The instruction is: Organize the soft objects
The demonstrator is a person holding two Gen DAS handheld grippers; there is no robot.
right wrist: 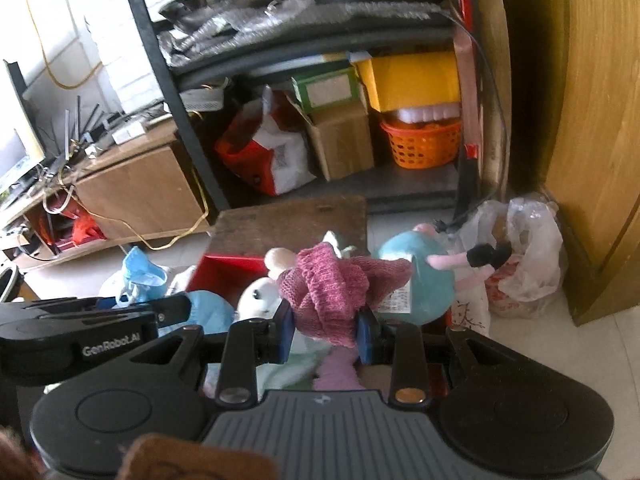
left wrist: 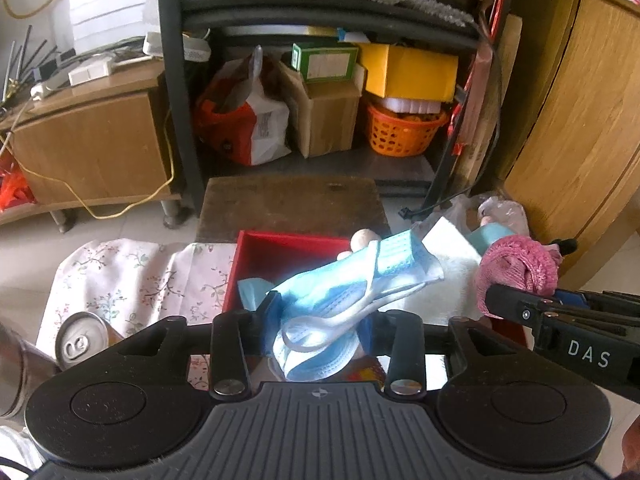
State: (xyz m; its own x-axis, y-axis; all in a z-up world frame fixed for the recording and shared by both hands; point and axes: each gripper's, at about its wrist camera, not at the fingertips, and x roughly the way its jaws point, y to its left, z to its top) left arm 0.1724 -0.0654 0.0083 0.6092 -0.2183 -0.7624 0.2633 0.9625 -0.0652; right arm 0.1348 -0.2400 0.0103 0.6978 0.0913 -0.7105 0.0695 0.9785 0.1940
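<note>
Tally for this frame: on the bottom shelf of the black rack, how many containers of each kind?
Cardboard boxes: 3 (brown box, green box, yellow box)
Baskets: 1 (orange basket)
Bags: 1 (red and white bag)
Total: 5

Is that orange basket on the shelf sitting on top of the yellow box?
No. In the left wrist view the orange basket stands on the shelf floor below the yellow box.

Each camera sits low on its tongs, looking forward and a little down, close to the things. Both see the red box (left wrist: 280, 256) (right wrist: 228, 276), black shelf (left wrist: 176, 80) (right wrist: 160, 80) and orange basket (left wrist: 400, 132) (right wrist: 424, 144).
</note>
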